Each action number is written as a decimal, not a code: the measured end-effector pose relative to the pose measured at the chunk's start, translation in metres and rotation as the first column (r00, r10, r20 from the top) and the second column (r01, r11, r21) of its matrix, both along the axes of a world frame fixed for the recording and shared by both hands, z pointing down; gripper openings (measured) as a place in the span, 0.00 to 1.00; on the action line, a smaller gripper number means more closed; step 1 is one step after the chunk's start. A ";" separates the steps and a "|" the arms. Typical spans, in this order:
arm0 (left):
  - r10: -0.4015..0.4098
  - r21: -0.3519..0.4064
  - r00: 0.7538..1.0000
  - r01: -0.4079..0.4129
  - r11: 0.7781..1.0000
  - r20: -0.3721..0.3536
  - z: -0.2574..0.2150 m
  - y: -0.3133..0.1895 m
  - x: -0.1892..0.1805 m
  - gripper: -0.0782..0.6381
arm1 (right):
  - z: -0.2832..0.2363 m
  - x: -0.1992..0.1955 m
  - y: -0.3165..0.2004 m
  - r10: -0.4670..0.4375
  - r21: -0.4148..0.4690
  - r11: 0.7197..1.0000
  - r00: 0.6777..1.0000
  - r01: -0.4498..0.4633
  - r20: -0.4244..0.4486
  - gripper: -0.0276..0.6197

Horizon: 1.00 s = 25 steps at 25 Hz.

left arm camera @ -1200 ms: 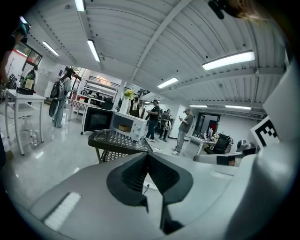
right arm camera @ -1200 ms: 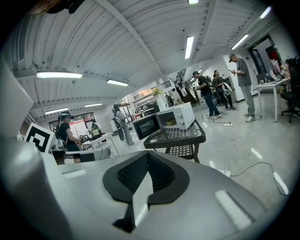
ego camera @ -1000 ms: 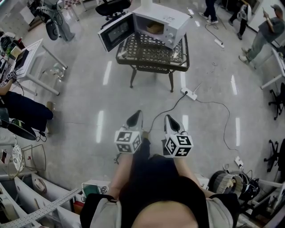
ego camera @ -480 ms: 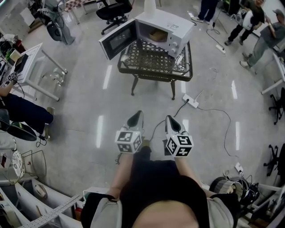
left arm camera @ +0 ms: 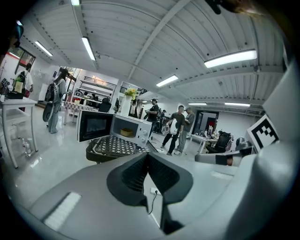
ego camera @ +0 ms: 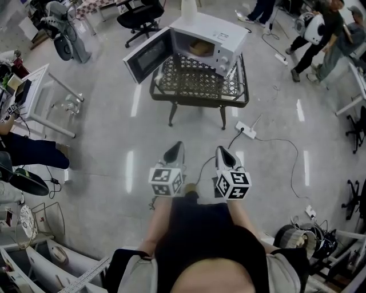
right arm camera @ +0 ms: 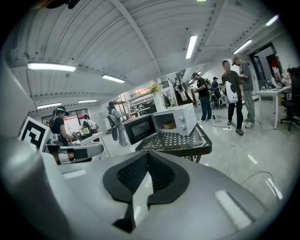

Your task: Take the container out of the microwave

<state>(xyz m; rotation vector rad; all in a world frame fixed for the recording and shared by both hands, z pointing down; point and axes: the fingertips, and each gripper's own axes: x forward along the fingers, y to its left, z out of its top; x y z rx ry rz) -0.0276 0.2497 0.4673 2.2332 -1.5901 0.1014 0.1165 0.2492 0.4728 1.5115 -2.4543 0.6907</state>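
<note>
- Container (ego camera: 199,47): sits inside the microwave (ego camera: 213,30), in the open cavity, untouched by either gripper.
- Change from a second ago: microwave and lattice-top metal table (ego camera: 197,102) lie lower in the head view, nearer the grippers. Both grippers keep the same place in front of the person, with jaws as before.
- Microwave door (ego camera: 146,55): swung wide open to the left, overhanging the table's edge.
- Left gripper (ego camera: 176,146): jaws pressed together, nothing between them, pointed toward the table and well apart from it.
- Right gripper (ego camera: 220,150): jaws likewise clenched and empty, just beside the left one.
- Between grippers and table: grey floor (ego camera: 114,131), with a white power strip (ego camera: 246,130) near the table's right front leg and a black cable (ego camera: 214,150) running from it toward the grippers.
- Surroundings: black office chair (ego camera: 140,12) behind the table, white desk (ego camera: 35,86) at left, people standing (ego camera: 311,34) at upper right.
- Hard to make out: the container shows only as a small tan shape, roughly a shallow bowl in the gripper views. Its contents cannot be told.
</note>
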 end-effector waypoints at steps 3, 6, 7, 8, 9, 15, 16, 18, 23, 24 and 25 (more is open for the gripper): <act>0.005 -0.003 1.000 -0.005 1.000 0.006 0.002 -0.007 -0.005 0.12 | 0.002 -0.007 -0.006 0.000 -0.002 1.000 1.000 0.000 -0.002 0.04; 0.011 -0.005 1.000 -0.011 1.000 0.006 0.004 -0.011 -0.012 0.12 | 0.003 -0.013 -0.011 0.010 -0.001 1.000 1.000 -0.010 -0.005 0.04; 0.013 -0.005 1.000 -0.013 1.000 0.004 0.004 -0.012 -0.015 0.12 | 0.003 -0.015 -0.013 0.013 -0.001 1.000 1.000 -0.013 -0.008 0.04; 0.015 -0.005 1.000 -0.015 1.000 0.002 0.004 -0.013 -0.017 0.12 | 0.004 -0.017 -0.014 0.016 -0.001 1.000 1.000 -0.016 -0.010 0.04; 0.015 -0.006 1.000 -0.015 1.000 0.000 0.005 -0.013 -0.019 0.12 | 0.004 -0.018 -0.014 0.018 -0.002 1.000 1.000 -0.018 -0.013 0.05; 0.013 -0.025 1.000 -0.013 1.000 -0.011 0.013 -0.011 -0.023 0.12 | 0.010 -0.022 -0.010 0.015 -0.020 1.000 1.000 -0.016 -0.027 0.04; 0.014 -0.025 1.000 -0.014 1.000 -0.013 0.013 -0.010 -0.023 0.12 | 0.010 -0.023 -0.008 0.015 -0.021 1.000 0.999 -0.016 -0.028 0.04; 0.014 -0.022 1.000 -0.015 1.000 -0.018 0.013 -0.010 -0.024 0.12 | 0.010 -0.025 -0.007 0.014 -0.021 1.000 0.999 -0.014 -0.030 0.05; 0.011 -0.020 1.000 -0.011 1.000 -0.024 0.014 -0.009 -0.026 0.12 | 0.011 -0.030 -0.005 0.005 -0.030 1.000 0.999 -0.006 -0.034 0.05; 0.009 -0.021 1.000 -0.009 1.000 -0.024 0.014 -0.009 -0.026 0.12 | 0.012 -0.031 -0.005 0.001 -0.030 1.000 0.999 -0.002 -0.034 0.04; 0.007 -0.021 1.000 -0.007 1.000 -0.024 0.014 -0.009 -0.026 0.12 | 0.012 -0.032 -0.006 -0.002 -0.030 1.000 0.999 0.001 -0.034 0.05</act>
